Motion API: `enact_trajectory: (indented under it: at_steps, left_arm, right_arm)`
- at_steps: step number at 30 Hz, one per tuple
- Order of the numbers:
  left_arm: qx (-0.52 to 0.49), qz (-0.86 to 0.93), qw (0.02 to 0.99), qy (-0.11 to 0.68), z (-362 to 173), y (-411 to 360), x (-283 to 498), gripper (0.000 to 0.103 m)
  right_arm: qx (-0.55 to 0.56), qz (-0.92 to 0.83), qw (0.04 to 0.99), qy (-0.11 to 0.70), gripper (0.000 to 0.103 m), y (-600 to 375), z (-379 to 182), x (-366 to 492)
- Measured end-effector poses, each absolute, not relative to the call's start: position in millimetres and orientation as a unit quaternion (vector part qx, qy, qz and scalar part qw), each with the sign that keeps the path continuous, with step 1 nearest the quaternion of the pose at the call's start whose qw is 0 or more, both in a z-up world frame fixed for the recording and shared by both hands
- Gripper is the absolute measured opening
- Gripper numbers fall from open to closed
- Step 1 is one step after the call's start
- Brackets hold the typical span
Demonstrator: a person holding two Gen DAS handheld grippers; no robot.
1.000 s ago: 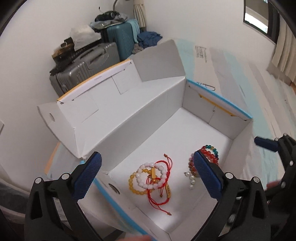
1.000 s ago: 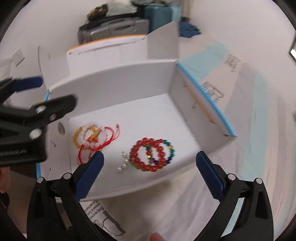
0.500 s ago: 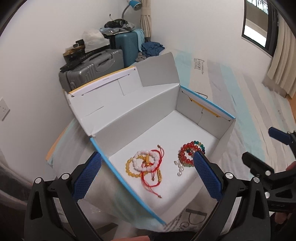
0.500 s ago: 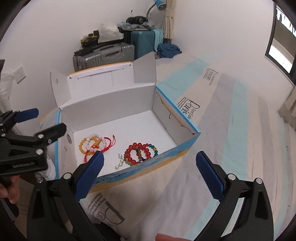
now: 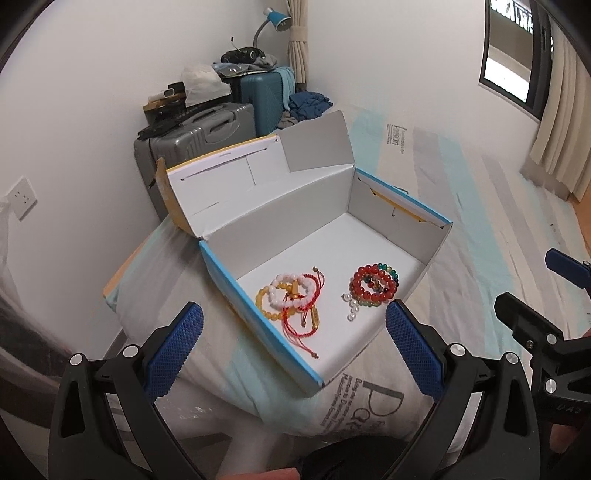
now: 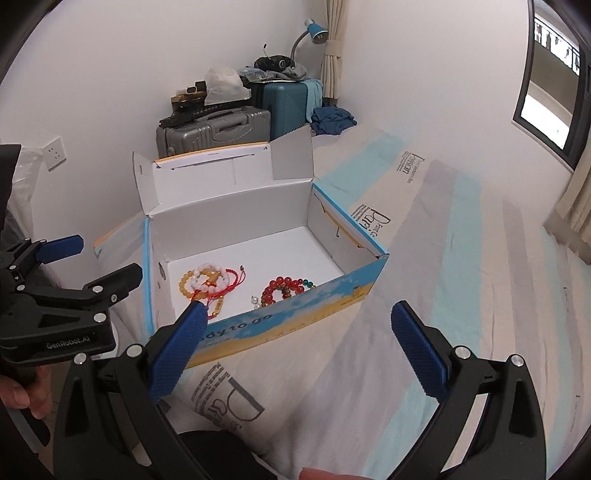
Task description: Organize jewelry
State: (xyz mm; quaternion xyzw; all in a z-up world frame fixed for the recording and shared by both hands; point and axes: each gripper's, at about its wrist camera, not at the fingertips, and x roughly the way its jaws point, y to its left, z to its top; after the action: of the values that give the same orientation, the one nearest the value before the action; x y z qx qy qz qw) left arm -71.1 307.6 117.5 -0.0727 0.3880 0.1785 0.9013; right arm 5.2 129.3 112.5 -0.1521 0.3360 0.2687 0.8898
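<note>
1. Ahead of my left gripper (image 5: 293, 345), seen from the left wrist camera, an open cardboard box (image 5: 258, 317) sat on the striped bed cover (image 5: 480, 206). My blue-padded fingers (image 5: 173, 347) stood wide apart and held nothing. On the box's white floor lay two heaps of jewelry: a tangle of yellow, white and red-cord bracelets (image 5: 291, 299) close to the blue-edged near wall, and a stack of red and multicoloured bead bracelets (image 5: 373, 286) beside it, apart from the first heap, with a short string of pearls (image 5: 351, 308) trailing from it. My right gripper (image 5: 532, 295) showed at the right edge of that view, off to the side of the box. Two suitcases (image 5: 207, 133) stood against the wall beyond the bed.

2. From the right wrist camera, my right gripper (image 6: 295, 336) hovered in front of the box's printed front wall (image 6: 295, 314), its fingers (image 6: 417, 343) spread wide and empty. Both heaps stayed visible inside, the yellow-and-red tangle (image 6: 207, 284) on the left and the red bead stack (image 6: 280, 290) partly hidden behind the front wall. My left gripper (image 6: 92, 258) hung to the left of the box, its jaws parted, gripped from below by my hand (image 6: 26, 391). A blue desk lamp (image 6: 314, 33) rose behind the suitcases (image 6: 221, 125).
</note>
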Motion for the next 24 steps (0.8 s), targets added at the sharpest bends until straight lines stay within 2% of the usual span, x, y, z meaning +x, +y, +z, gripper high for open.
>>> enact_trajectory:
  at_steps: [24]
  left_arm:
    - [-0.064,0.181,0.902,0.386,119,304,-84,0.097]
  right_arm:
    - [-0.142,0.270,0.890,0.339,0.096,126,111,-9]
